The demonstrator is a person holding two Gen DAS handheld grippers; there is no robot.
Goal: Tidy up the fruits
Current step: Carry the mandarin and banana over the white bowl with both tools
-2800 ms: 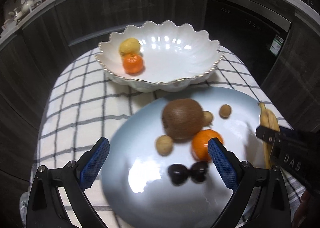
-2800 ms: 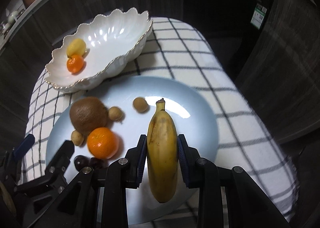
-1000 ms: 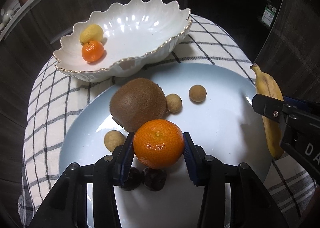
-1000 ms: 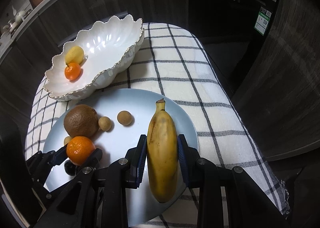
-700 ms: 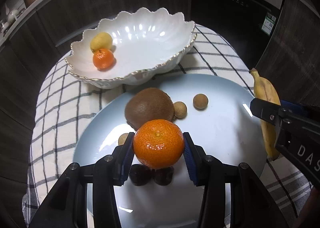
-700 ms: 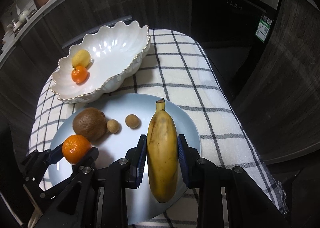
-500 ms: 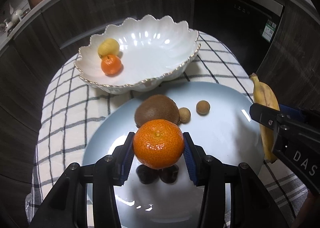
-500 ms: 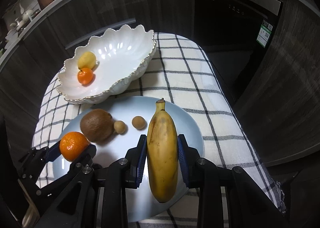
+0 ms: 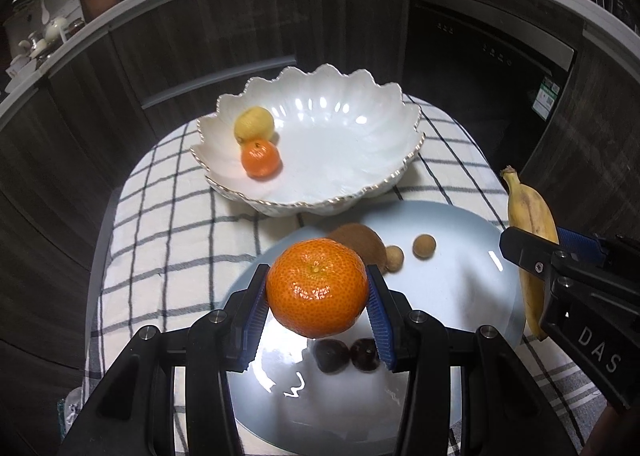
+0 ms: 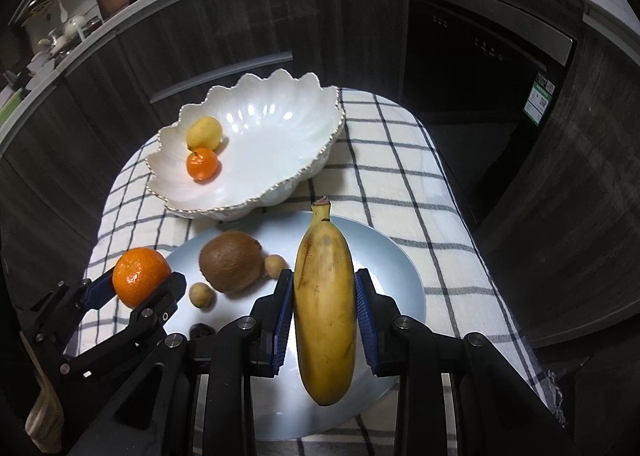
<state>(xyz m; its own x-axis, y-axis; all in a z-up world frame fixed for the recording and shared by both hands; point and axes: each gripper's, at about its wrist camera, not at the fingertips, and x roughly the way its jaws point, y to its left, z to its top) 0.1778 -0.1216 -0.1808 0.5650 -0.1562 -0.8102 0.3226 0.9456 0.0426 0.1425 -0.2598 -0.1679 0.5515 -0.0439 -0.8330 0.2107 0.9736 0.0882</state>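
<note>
We grip the mandarin (image 9: 317, 292) in the left hand-held gripper (image 9: 317, 302) and the banana (image 10: 325, 310) lengthwise in the right hand-held gripper (image 10: 323, 308) — jaws pressed on both. Both hang clear above the blue plate (image 10: 404, 268), presumably bound for the white bowl (image 10: 280, 148) at the surface's far edge.

A scalloped bowl (image 10: 256, 160) sits at the far side of a cloth-covered tabletop (image 10: 400, 184), with a lemon (image 10: 204, 132) and a small mandarin (image 10: 203, 163) touching inside it on its left. Just near of the bowl lies a plate (image 10: 384, 256) carrying a kiwi (image 10: 230, 266), longans (image 10: 275, 266) beside it, and two chestnuts (image 9: 346, 354) at the near side. A mandarin (image 9: 317, 293) is held above the plate's left, a banana (image 10: 325, 320) above its right.
</note>
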